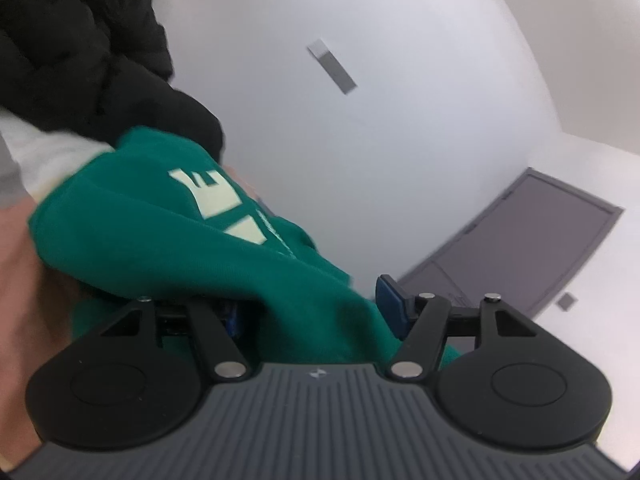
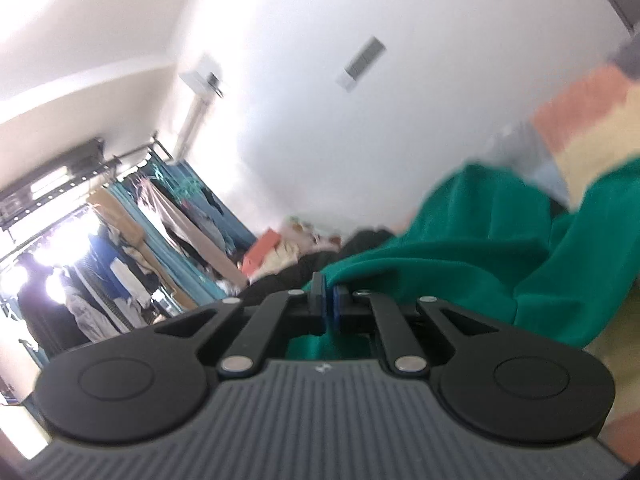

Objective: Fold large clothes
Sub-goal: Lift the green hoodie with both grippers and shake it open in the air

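A green sweatshirt point(image 1: 160, 240) with cream letters hangs bunched in the air. A thick fold of it fills the gap between the fingers of my left gripper point(image 1: 312, 306), which is shut on it. The cloth drapes over the left finger and hides it, while the blue pad of the right finger point(image 1: 390, 300) shows at the cloth's edge. In the right wrist view my right gripper point(image 2: 326, 304) is shut, its blue pads pinching a thin edge of the same green sweatshirt point(image 2: 480, 248). From there the cloth rises to the right and also hangs below the fingers.
A black padded jacket point(image 1: 80, 40) fills the upper left of the left wrist view, with a grey door point(image 1: 540, 248) in the white wall behind. The right wrist view shows a crowded clothes rack point(image 2: 120, 240), a pile of clothes point(image 2: 280, 252) and a peach and yellow cover point(image 2: 580, 112).
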`<state>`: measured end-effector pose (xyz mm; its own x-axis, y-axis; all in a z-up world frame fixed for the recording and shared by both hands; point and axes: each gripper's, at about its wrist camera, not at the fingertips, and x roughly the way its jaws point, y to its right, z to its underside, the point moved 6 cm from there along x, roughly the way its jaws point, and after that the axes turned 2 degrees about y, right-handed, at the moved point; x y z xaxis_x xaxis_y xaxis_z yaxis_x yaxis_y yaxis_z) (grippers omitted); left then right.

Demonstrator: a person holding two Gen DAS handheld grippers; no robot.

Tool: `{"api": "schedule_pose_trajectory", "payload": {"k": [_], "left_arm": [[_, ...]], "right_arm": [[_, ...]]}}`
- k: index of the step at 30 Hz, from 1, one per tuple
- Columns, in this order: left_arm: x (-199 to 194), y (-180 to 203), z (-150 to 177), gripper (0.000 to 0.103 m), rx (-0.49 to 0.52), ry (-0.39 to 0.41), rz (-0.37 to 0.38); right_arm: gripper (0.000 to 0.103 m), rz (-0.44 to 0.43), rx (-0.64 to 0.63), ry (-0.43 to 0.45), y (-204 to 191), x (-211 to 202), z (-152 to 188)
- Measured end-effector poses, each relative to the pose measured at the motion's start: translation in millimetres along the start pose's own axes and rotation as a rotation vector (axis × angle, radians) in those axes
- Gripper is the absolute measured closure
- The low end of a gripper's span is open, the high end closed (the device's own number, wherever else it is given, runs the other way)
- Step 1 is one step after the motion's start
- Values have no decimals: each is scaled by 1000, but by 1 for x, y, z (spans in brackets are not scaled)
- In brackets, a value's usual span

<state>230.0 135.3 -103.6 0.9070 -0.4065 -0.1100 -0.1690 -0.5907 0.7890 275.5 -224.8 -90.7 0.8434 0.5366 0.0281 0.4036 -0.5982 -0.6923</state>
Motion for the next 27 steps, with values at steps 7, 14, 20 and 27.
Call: {"api": "schedule_pose_trajectory", "payload": {"k": [7,14,20,27], "left_arm": [[-5,30,4,92,30,-57,199],[-25,64,-5,92,-14,-42,562],[2,50,4,91,-7,-116,442],[45,-8,20,40,-84,-209,119]], "right_arm": [[97,-33,-10,103,-4,-17,-41],[97,-115,-79,216,-12,-56,-85],[97,-3,-113,158,-5,-19,-99],[94,221,37,-75,83,44,-47]]}}
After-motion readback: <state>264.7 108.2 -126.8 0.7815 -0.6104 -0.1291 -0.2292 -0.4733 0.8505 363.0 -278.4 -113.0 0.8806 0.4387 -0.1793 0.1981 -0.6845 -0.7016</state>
